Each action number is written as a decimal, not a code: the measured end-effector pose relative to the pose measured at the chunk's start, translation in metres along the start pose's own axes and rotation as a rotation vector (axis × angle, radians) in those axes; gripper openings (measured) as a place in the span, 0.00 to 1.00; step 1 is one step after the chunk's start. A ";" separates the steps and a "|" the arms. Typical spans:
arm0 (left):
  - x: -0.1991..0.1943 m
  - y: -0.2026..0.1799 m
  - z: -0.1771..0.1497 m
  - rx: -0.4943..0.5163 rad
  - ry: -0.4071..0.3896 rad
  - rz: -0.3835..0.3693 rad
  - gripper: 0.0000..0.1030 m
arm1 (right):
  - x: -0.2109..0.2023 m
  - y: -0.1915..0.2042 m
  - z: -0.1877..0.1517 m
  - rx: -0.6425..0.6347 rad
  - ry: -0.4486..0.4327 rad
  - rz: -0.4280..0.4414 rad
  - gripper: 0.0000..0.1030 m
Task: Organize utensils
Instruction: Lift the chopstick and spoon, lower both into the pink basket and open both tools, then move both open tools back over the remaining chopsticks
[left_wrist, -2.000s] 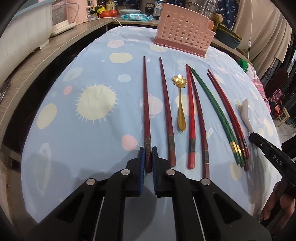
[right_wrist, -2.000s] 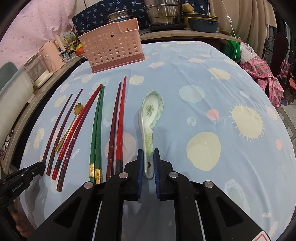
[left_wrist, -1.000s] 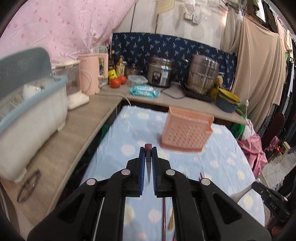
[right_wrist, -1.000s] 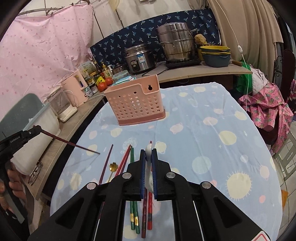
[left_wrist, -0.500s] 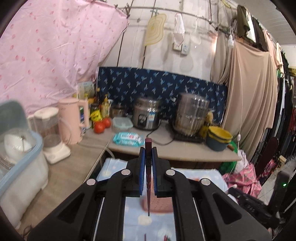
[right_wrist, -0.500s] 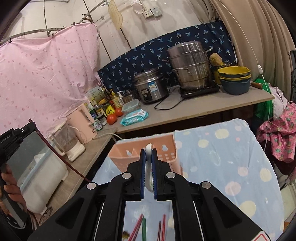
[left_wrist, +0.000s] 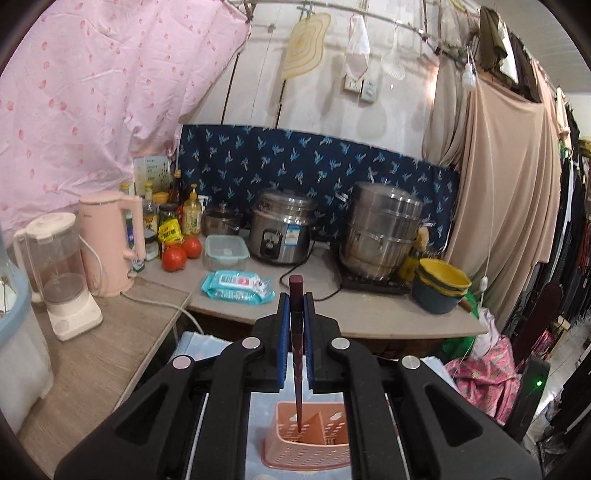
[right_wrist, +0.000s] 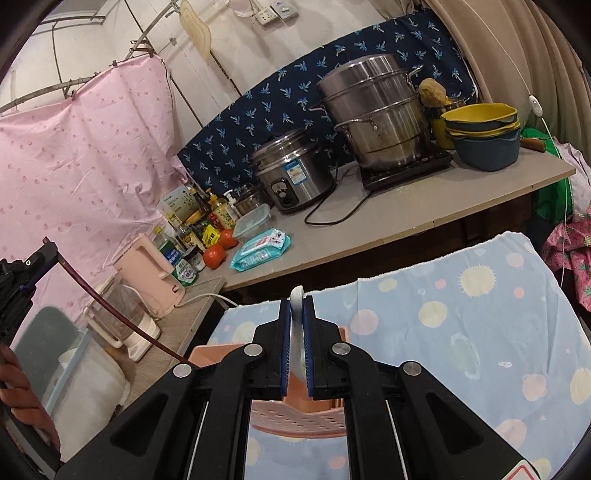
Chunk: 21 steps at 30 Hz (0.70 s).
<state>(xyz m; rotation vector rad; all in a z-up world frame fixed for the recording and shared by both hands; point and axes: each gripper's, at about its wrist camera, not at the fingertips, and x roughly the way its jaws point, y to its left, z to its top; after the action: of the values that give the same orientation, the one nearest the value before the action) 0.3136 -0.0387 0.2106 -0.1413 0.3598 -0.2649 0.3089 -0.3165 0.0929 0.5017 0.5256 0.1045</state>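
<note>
Largest in our work area is the counter (right_wrist: 480, 325), draped in a soft pale-blue cloth with round spots. On it stands the pink plastic caddy (left_wrist: 314, 443), a light, rigid box with perforated walls and a divider inside; we judge it could slide or tip if a utensil knocks against its rim.

Our left tongs (left_wrist: 295, 321) are clamped on a dark red chopstick (left_wrist: 297, 387), which hangs tip-down with its point just over or just inside the caddy's left compartment; we cannot tell which. The stick is thin, stiff, light and lacquer-smooth, so it may swivel in the grip. Holding it near the squared upper end, as now, seems sound to us.

Our right tongs (right_wrist: 296, 343) are closed on a white ceramic spoon (right_wrist: 296, 332), glossy, heavier and breakable. It is held by its handle above the caddy and wants a gentle lowering.
</note>
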 end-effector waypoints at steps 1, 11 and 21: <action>0.007 0.002 -0.006 0.005 0.014 0.011 0.07 | 0.004 -0.002 -0.003 -0.004 0.008 -0.007 0.07; 0.042 0.022 -0.041 -0.031 0.117 0.022 0.08 | 0.022 -0.015 -0.022 -0.033 0.010 -0.088 0.12; 0.008 0.032 -0.056 -0.057 0.100 0.047 0.47 | -0.025 -0.005 -0.031 -0.055 -0.064 -0.125 0.40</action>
<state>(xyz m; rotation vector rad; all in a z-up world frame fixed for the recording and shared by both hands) 0.3077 -0.0158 0.1500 -0.1761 0.4698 -0.2154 0.2718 -0.3128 0.0788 0.4165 0.4888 -0.0165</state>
